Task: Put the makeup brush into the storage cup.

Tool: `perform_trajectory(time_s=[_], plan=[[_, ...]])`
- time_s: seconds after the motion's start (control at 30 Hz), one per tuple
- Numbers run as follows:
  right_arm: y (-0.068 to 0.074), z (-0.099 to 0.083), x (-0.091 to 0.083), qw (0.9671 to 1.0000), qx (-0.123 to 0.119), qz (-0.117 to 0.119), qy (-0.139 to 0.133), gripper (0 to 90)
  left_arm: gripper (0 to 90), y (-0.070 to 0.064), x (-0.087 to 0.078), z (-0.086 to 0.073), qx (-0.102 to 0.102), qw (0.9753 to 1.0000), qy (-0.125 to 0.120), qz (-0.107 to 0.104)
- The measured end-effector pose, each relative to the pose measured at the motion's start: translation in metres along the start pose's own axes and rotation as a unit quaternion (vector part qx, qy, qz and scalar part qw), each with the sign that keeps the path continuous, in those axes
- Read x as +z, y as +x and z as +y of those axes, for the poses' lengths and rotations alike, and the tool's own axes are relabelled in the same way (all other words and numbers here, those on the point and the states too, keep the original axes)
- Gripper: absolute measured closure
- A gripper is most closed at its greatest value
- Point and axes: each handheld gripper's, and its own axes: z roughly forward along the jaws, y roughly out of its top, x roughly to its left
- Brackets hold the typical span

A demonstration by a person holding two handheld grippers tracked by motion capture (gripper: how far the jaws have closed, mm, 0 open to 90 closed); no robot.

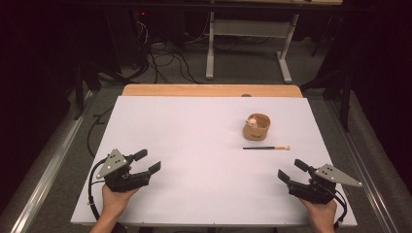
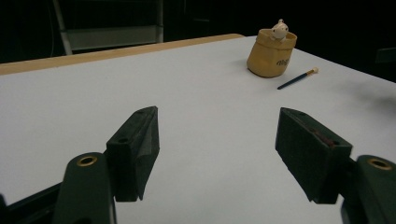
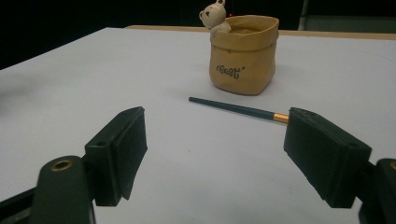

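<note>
A tan sack-shaped pot [image 1: 256, 126] [image 2: 272, 56] [image 3: 242, 53] with a small bear figure [image 1: 251, 121] [image 3: 213, 17] on its rim stands upright on the right half of the white table [image 1: 194, 160]. Just in front of it lies a dark-handled brush [image 1: 266, 147] [image 2: 296, 78] [image 3: 238, 108] with a pale tip. My left gripper [image 1: 147, 161] [image 2: 217, 149] rests at the near left, open and holding nothing. My right gripper [image 1: 291, 170] [image 3: 224, 154] sits at the near right, open, a short way in front of the brush.
The white sheet ends at a wooden strip [image 1: 211, 90] along the table's far edge. Beyond stand a desk frame [image 1: 248, 43] and cables [image 1: 165, 58] on the floor. A metal rail [image 1: 48, 160] runs along the left side.
</note>
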Motion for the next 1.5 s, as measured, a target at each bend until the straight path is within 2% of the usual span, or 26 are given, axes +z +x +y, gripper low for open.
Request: perform_trajectory(time_s=[0.47,0.97,1.17,1.5], plan=[[-0.0003,0.0004,-0.0009,1.0000,-0.002,-0.006,-0.002,22.7,29.2,-0.0004,0.0006,-0.0008,-0.004,1.0000,0.003,-0.004],[-0.0018,0.0003,-0.0028,0.9999,0.005,-0.010,-0.007,21.8,27.8,-0.0012,-0.0005,-0.0013,0.001,1.0000,0.005,0.006],[-0.0014,0.0002,-0.0029,0.9999,0.006,-0.012,-0.006,21.4,28.2,-0.0008,-0.0028,-0.0022,-0.009,0.9999,0.007,0.000],[-0.0046,0.0019,-0.0073,0.9998,0.016,-0.004,-0.011,20.5,28.1,0.0000,-0.0032,-0.0025,-0.012,0.9998,0.013,-0.002]])
